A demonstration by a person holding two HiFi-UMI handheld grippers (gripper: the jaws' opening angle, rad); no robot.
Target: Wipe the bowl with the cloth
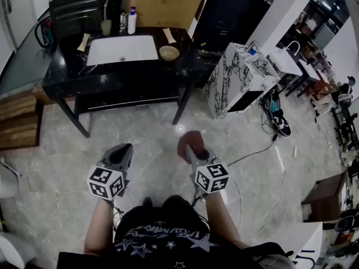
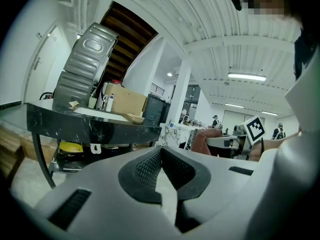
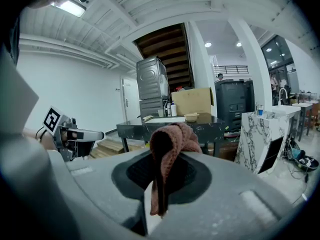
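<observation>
A small tan bowl (image 1: 169,52) sits on the black counter (image 1: 67,77) just right of the white sink (image 1: 122,49); it also shows far off in the right gripper view as a bowl (image 3: 191,117) and in the left gripper view as a bowl (image 2: 136,118). My right gripper (image 1: 189,145) is shut on a reddish-brown cloth (image 3: 170,144), which bunches above the jaws and hangs down between them. My left gripper (image 1: 120,156) is shut with nothing in it; its dark pads (image 2: 150,166) meet. Both grippers are held over the floor, well short of the counter.
On the counter stand a cup (image 1: 106,27) and bottles (image 1: 132,20) behind the sink, with a cardboard box (image 1: 162,4) at the back. A marbled white cabinet (image 1: 238,77) stands right of the counter, cables (image 1: 275,167) trail on the floor, wooden steps (image 1: 19,119) lie at left.
</observation>
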